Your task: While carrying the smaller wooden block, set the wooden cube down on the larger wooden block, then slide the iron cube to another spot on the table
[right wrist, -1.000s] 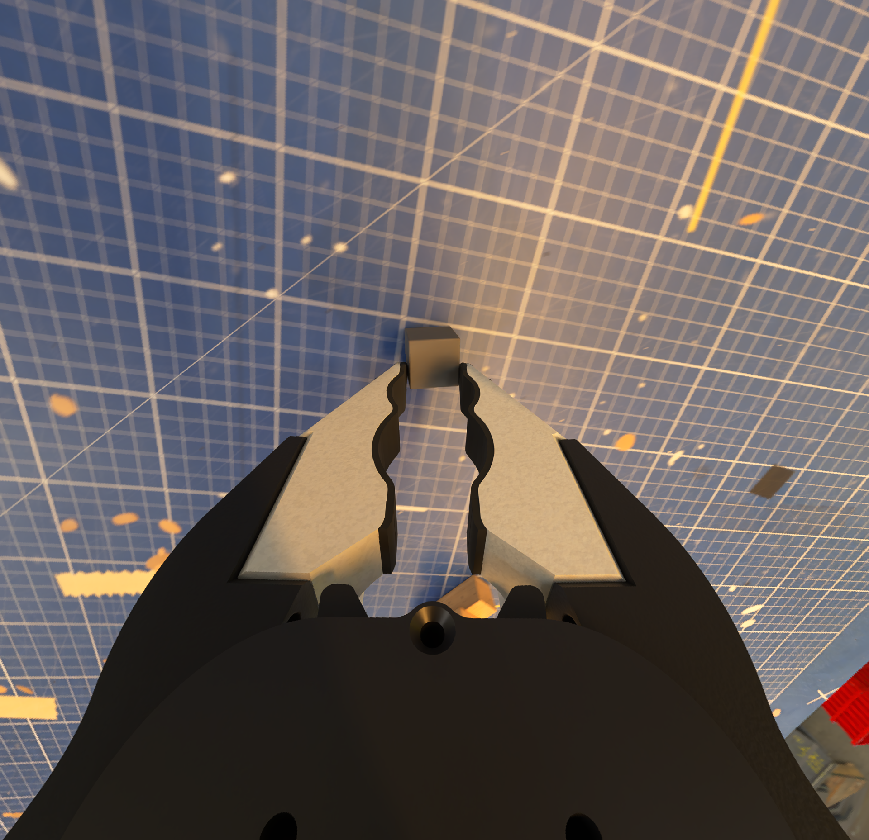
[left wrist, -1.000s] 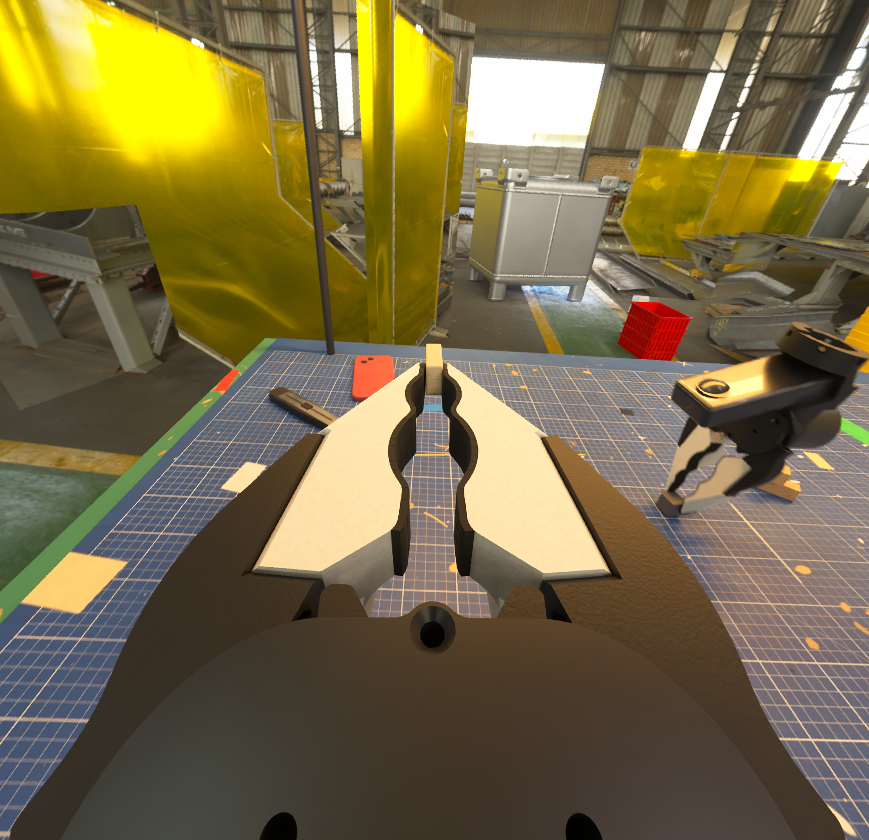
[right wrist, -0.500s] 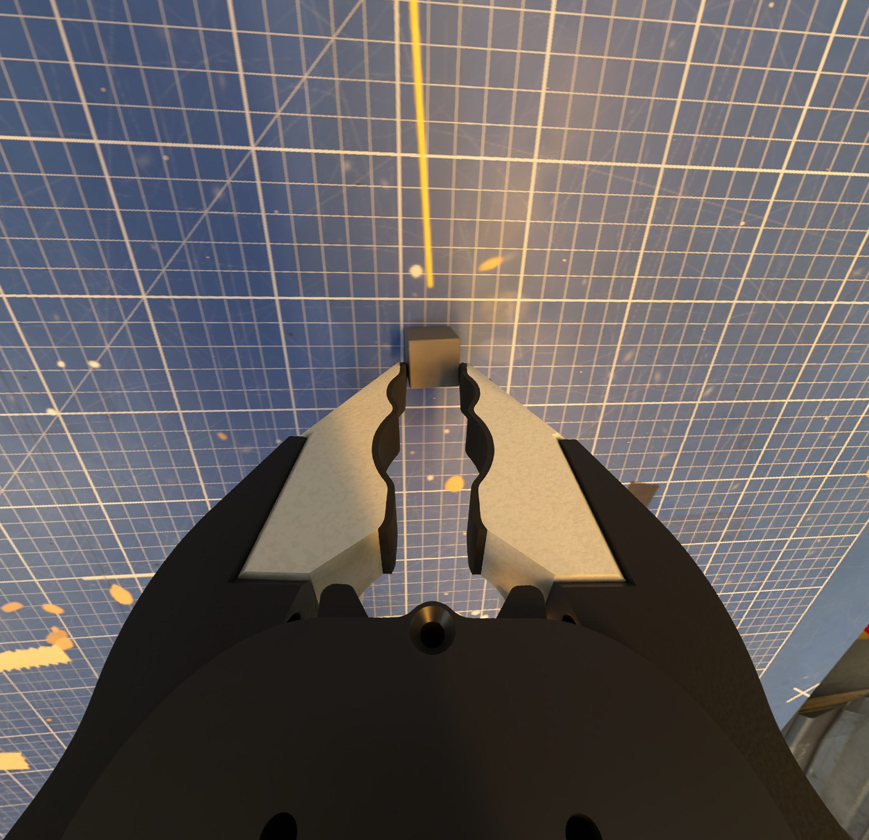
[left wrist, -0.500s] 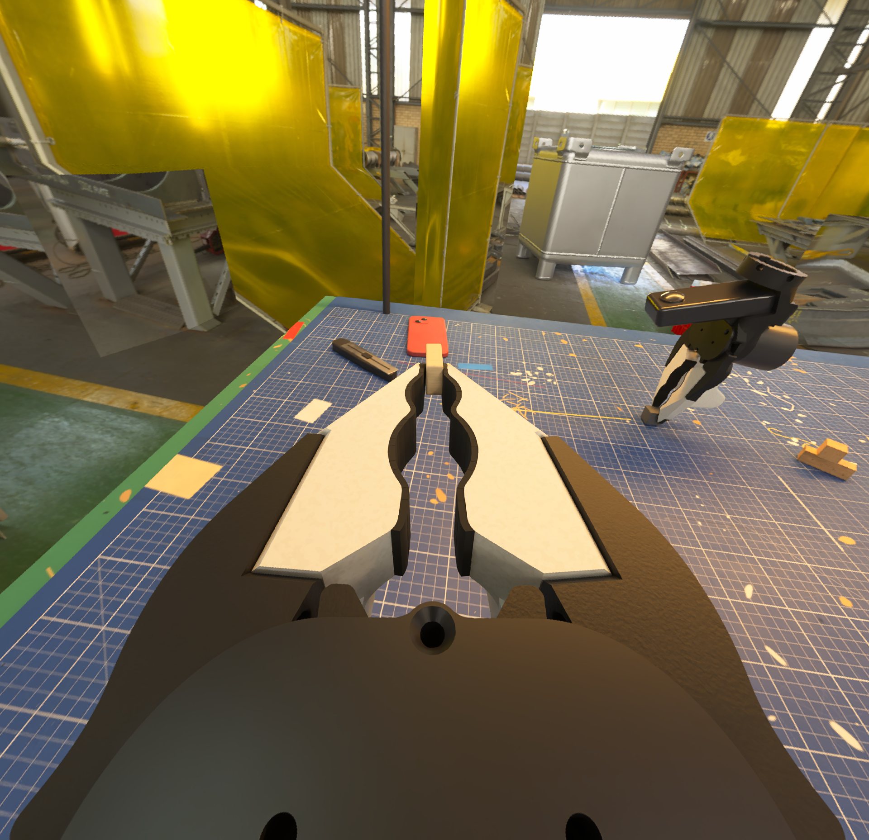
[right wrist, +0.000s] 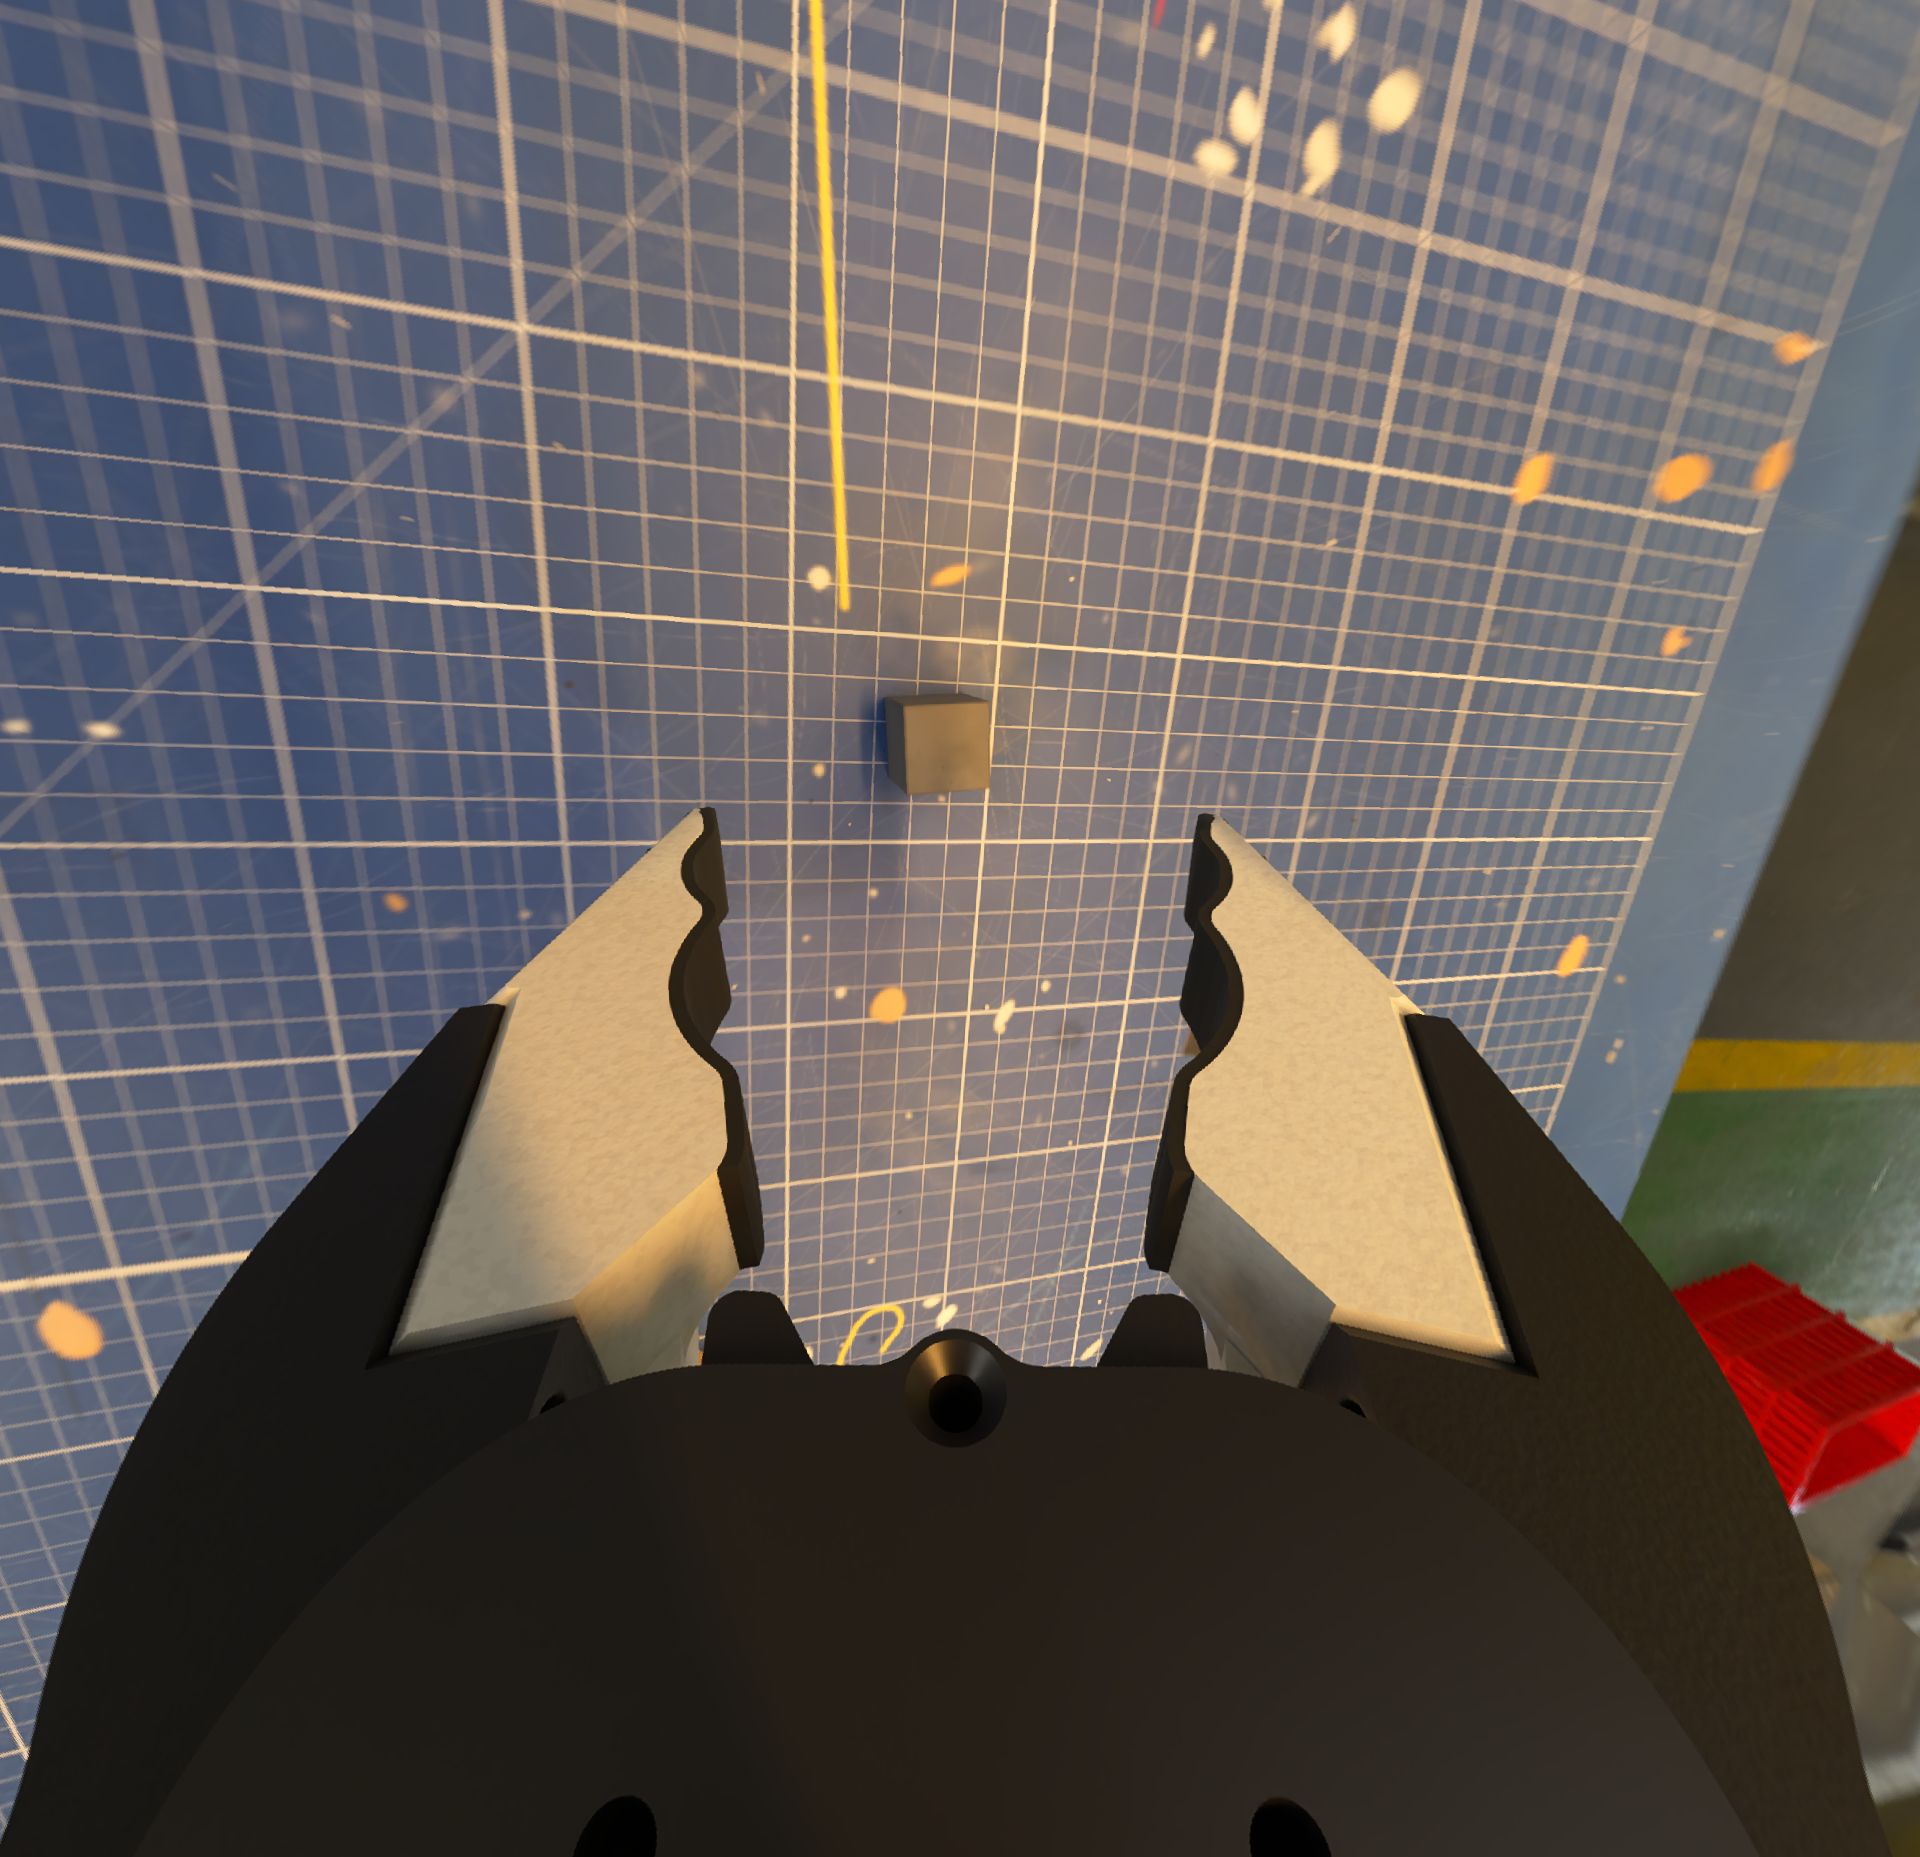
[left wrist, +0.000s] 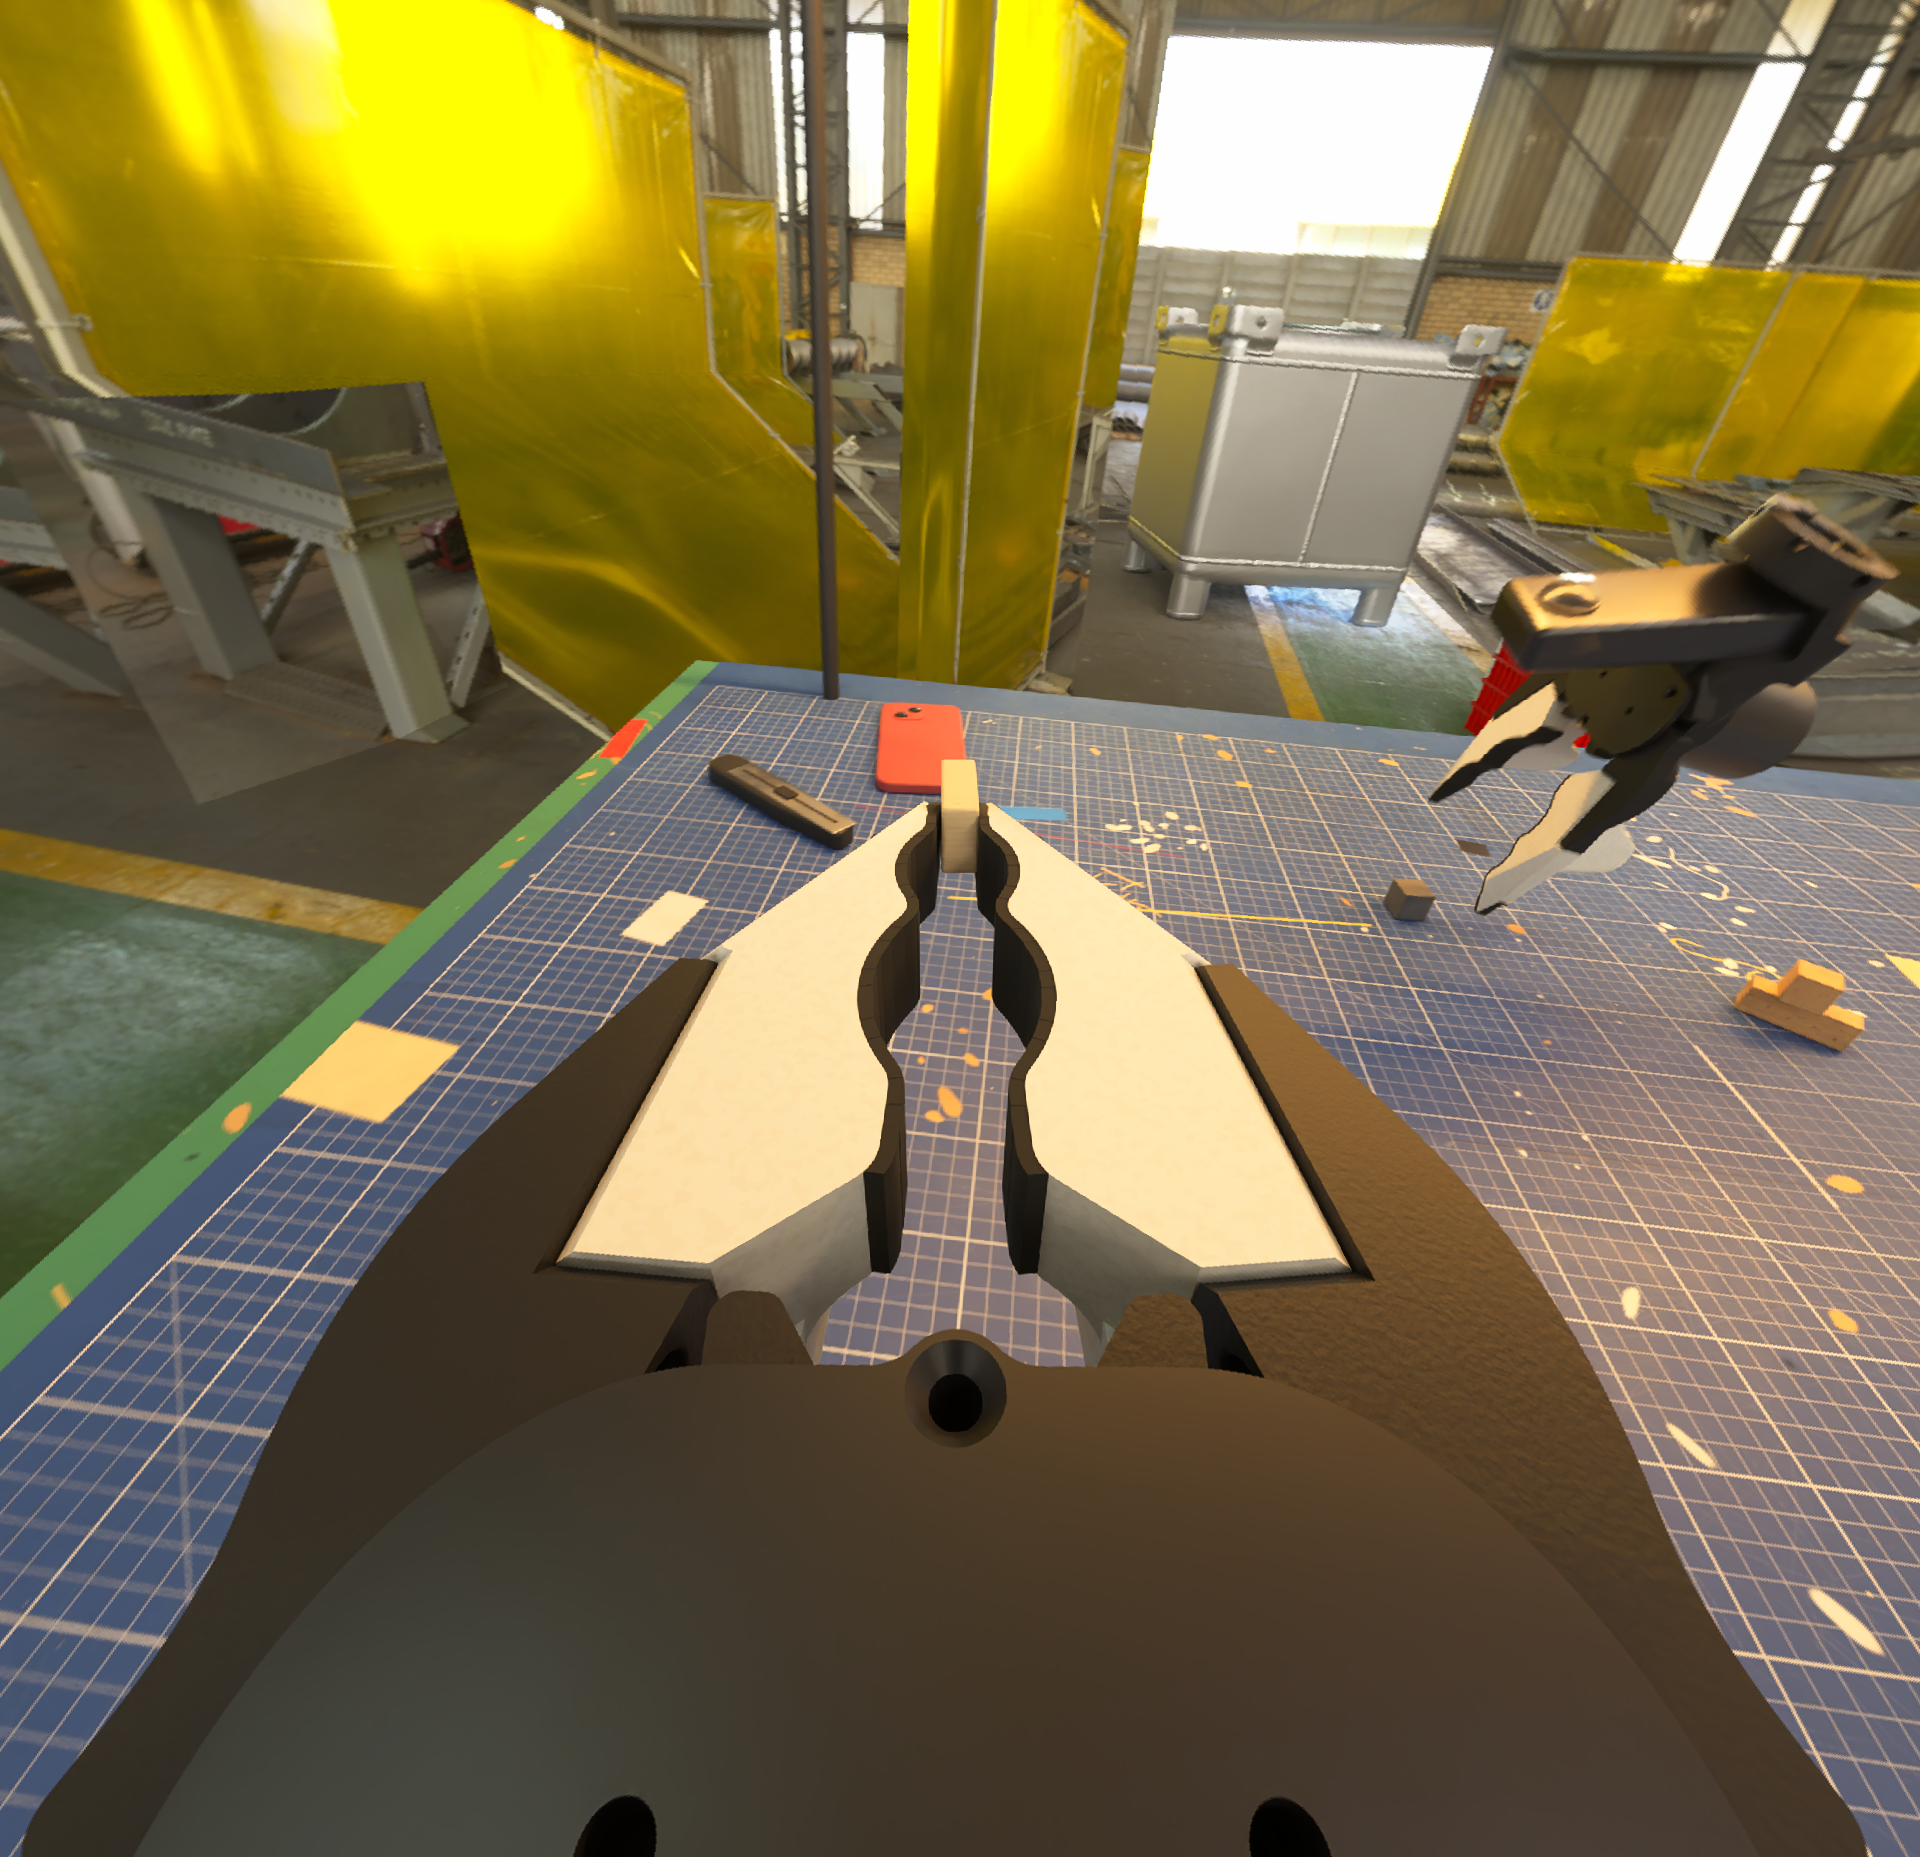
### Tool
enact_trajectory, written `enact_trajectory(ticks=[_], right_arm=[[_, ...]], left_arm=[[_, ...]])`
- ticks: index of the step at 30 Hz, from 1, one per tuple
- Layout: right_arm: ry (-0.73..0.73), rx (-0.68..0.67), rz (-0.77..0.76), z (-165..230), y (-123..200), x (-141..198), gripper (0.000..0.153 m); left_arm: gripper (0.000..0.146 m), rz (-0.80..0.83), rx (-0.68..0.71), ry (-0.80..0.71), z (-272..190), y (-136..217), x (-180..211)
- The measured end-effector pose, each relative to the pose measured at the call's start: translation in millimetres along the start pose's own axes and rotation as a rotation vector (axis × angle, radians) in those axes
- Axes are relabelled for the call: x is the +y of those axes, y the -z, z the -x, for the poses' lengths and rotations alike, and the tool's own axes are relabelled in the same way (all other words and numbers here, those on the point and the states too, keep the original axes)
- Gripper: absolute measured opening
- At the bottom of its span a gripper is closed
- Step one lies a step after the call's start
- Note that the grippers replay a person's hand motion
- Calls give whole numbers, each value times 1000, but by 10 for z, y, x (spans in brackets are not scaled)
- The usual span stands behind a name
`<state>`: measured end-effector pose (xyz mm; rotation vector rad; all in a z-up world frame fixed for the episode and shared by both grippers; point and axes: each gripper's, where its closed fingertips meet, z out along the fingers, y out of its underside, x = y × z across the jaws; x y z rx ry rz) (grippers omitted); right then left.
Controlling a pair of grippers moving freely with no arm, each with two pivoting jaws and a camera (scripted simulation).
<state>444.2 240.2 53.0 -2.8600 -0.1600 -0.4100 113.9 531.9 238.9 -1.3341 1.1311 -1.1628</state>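
Note:
My left gripper (left wrist: 958,820) is shut on the smaller wooden block (left wrist: 958,808), a pale thin piece held at the fingertips above the mat. My right gripper (right wrist: 951,818) is open and empty, raised above the grey iron cube (right wrist: 938,742), which sits on the mat just beyond the fingertips. In the left wrist view the right gripper (left wrist: 1475,851) hovers at the right, open, with the iron cube (left wrist: 1408,899) on the mat to its left. The wooden cube (left wrist: 1806,979) rests on the larger wooden block (left wrist: 1800,1018) at the far right.
The blue grid cutting mat (left wrist: 1455,1236) covers the table. A red phone (left wrist: 918,747) and a black utility knife (left wrist: 779,801) lie near the far edge. The table's right edge (right wrist: 1787,685) shows in the right wrist view, with a red crate (right wrist: 1813,1381) on the floor.
My right gripper has opened, let go of the iron cube and lifted away from it; the cube now rests on the mat. My left gripper still holds the smaller block.

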Motion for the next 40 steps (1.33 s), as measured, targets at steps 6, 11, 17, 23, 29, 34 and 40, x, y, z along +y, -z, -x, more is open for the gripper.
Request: enact_trajectory(ticks=[6, 11, 17, 23, 29, 34, 40], right_arm=[[-72, 94, -294, 115, 903, -75, 86], [-271, -17, -746, 583, 1907, -112, 80], [-500, -66, -1180, 986, 2726, 183, 89], [-683, 85, -1385, 1076, 3088, 950, 90], [-771, 223, -1437, 1265, 3300, 1697, 87], [-825, 296, -1414, 1399, 3218, 2169, 90], [-931, 389, -1438, 1571, 3250, 2914, 84]], left_arm=[[5, -13, 79, -25, -392, -266, -80], [5, -47, 171, -53, -955, -568, -177], [5, -93, 264, -116, -1887, -980, -252], [5, -130, 373, -135, -2690, -1199, -342], [5, -136, 476, -228, -3502, -1339, -269], [5, -67, 634, -236, -4299, -1440, 61], [5, 28, 801, -151, -5093, -1527, 498]])
